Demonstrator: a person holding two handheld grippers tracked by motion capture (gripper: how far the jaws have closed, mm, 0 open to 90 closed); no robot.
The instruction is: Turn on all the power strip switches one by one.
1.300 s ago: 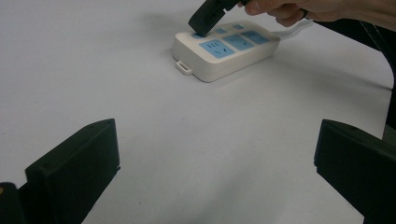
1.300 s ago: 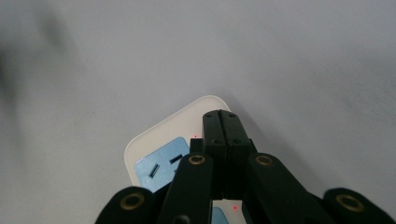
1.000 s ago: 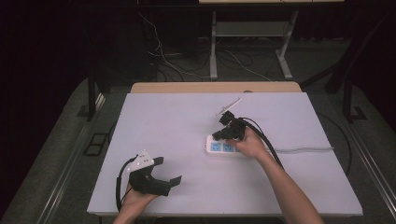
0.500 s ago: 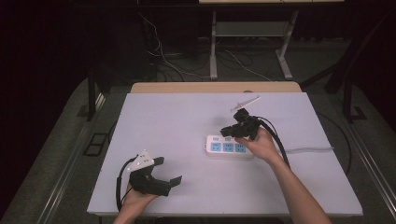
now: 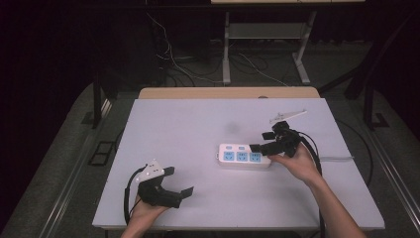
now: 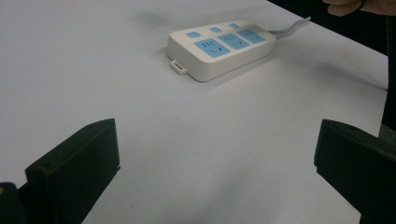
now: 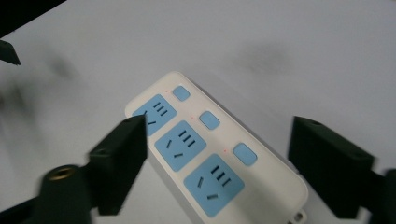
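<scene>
Since a second ago my right claw (image 5: 261, 147) has swung rightward off the power strip (image 5: 243, 156), and the strip now lies uncovered with all three blue sockets showing; half a second ago I was still over its right end. My left claw (image 5: 171, 183) has not budged.

Nearest to me, at the near left of the worktop (image 5: 198, 124), the left claw rests with its jaws spread wide and nothing between them. From its own camera the strip (image 6: 219, 46) sits well off, up and across the bare white surface.

Farther out and to the right, my right claw hovers just beside the strip's right end, jaws wide and empty. In the right gripper view the strip (image 7: 205, 154) runs between the two jaws, its three sockets in a row with three small blue switches alongside.

The strip lies right of centre, long axis running left to right across the worktop, its cord (image 5: 337, 159) trailing off to the right. My right hand (image 5: 299, 166) is by far the nearer one, so I judge any grasp falls to it, closing across the strip's short width.
</scene>
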